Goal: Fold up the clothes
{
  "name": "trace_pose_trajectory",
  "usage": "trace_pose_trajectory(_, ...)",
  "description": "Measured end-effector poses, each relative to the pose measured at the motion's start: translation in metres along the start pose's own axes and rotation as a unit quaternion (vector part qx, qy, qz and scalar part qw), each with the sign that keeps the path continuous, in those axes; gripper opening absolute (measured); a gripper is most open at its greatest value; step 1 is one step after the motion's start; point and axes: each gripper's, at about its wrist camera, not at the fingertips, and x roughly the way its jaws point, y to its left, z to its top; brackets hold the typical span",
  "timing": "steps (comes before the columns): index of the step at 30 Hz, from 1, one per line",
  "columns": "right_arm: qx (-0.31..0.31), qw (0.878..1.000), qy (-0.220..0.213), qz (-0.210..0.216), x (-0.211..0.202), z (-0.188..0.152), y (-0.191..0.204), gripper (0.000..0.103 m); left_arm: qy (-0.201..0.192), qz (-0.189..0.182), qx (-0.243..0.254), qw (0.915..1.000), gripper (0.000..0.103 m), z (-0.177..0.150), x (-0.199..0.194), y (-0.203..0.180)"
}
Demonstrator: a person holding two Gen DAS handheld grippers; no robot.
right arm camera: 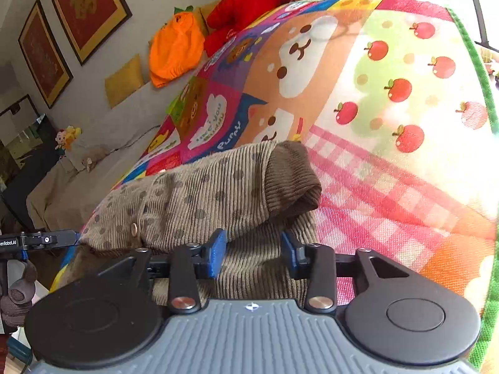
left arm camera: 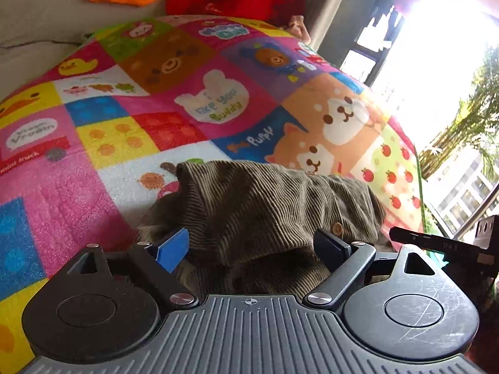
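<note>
Play mat (left arm camera: 93, 168): colourful patchwork, spread flat.
Corduroy garment (left arm camera: 268, 205): brown, spotted, bunched at mat's near edge.
Left gripper (left arm camera: 257, 246): fingers spread, cloth between them.
Right gripper (right arm camera: 254, 251): spread, straddling cloth.

Patchwork cartoon mat (left arm camera: 124, 143) — orange cushion (right arm camera: 174, 53), red plush (right arm camera: 249, 3) beyond.

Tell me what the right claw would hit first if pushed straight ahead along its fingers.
The brown corduroy garment. The right claw is open, with the cloth's folded edge lying between and just beyond its fingertips, so it would likely meet that fabric at once; the patchwork mat lies farther on.
</note>
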Motion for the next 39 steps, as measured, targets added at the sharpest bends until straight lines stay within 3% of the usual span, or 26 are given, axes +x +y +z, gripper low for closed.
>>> trace_pose_trajectory(4,0.023,0.999,-0.026,-0.014,0.004,0.018,-0.012,0.060,-0.010,0.017,-0.061,0.9979,0.094,0.010,0.004,0.017)
trace_pose_trajectory(8,0.032,0.999,-0.004,-0.028,0.040,0.028,-0.016,0.060,0.021,0.015,-0.065,0.9976,0.093,0.004,0.030,0.016)
trace_pose_trajectory(12,0.002,1.000,0.007,-0.029,0.059,0.027,-0.002,0.057,0.031,0.011,-0.044,0.9985,0.089,0.002,0.053,0.008)
trace_pose_trajectory(13,-0.017,0.999,0.003,-0.031,0.057,0.028,0.006,0.044,0.031,0.013,-0.039,0.9987,0.076,0.002,0.057,0.007)
trace_pose_trajectory(14,-0.037,0.999,-0.001,-0.033,0.055,0.029,0.013,0.033,0.031,0.015,-0.035,0.9988,0.050,0.003,0.060,0.007)
trace_pose_trajectory(15,-0.050,0.998,-0.006,-0.032,0.050,0.030,0.020,0.019,0.031,0.015,-0.035,0.9988,0.038,0.005,0.062,0.006)
trace_pose_trajectory(17,-0.069,0.997,-0.015,-0.027,0.038,0.032,0.031,0.014,0.017,0.014,-0.029,0.9994,0.021,0.009,0.055,0.002)
trace_pose_trajectory(23,-0.095,0.994,-0.045,0.007,-0.022,0.032,0.052,0.012,-0.034,-0.013,0.013,0.9992,0.020,0.013,-0.012,-0.023)
trace_pose_trajectory(26,-0.096,0.994,-0.051,0.024,-0.052,0.023,0.056,0.012,-0.035,-0.026,0.027,0.9987,0.020,-0.004,-0.043,-0.030)
trace_pose_trajectory(32,-0.098,0.994,-0.032,0.041,-0.090,-0.009,0.057,0.012,0.006,-0.034,0.036,0.9987,0.020,-0.055,-0.076,-0.034)
trace_pose_trajectory(36,-0.096,0.995,0.004,0.026,-0.089,-0.035,0.049,0.012,0.035,-0.024,0.040,0.9983,0.020,-0.085,-0.080,-0.031)
trace_pose_trajectory(39,-0.090,0.995,0.042,0.015,-0.079,-0.051,0.039,0.013,0.042,-0.013,0.016,0.9989,0.020,-0.093,-0.078,-0.017)
